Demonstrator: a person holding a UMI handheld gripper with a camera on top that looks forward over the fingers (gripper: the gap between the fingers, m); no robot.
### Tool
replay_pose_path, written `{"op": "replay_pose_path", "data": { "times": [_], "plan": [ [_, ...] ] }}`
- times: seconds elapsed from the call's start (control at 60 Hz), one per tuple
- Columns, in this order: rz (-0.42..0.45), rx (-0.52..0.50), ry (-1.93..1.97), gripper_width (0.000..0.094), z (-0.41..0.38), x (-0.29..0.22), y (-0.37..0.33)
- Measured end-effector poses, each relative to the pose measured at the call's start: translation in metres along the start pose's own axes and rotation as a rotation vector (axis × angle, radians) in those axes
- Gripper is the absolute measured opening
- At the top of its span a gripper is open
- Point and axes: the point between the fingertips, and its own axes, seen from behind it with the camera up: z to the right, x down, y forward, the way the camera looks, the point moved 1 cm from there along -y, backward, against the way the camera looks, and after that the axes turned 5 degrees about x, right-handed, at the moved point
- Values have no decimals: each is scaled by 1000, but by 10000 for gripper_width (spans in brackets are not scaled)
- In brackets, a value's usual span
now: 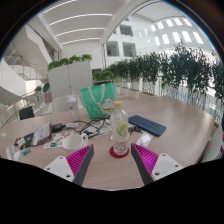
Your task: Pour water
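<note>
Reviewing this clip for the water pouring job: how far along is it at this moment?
Nothing looks done yet. The bottle stands upright on a red coaster on the table, just ahead of the fingers. In hand: the gripper is open, lined up on the bottle and not touching it. Left: closing on the bottle, lifting and pouring. I cannot make out a receiving cup.

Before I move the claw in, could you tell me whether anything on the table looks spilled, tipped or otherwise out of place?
Nothing stands out. The bottle stands upright on a red coaster, just ahead of the open claw, and no spill shows on the table. The clutter beyond the bottle is too small to judge.
</note>
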Motion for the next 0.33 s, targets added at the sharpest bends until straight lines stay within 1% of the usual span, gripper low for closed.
{"op": "replay_pose_path", "data": {
  "times": [0.033, 0.133, 0.15, 0.167, 0.233, 0.333],
  "plan": [
    [4, 21, 7, 833, 0, -6, -28],
    [24, 34, 28, 835, -22, -20, -105],
    [26, 32, 32, 835, -8, -26, -120],
    [30, 39, 37, 835, -28, -25, -126],
    [41, 44, 27, 836, -53, -33, -173],
    [67, 69, -15, 832, -66, -46, -232]
  ]
}}
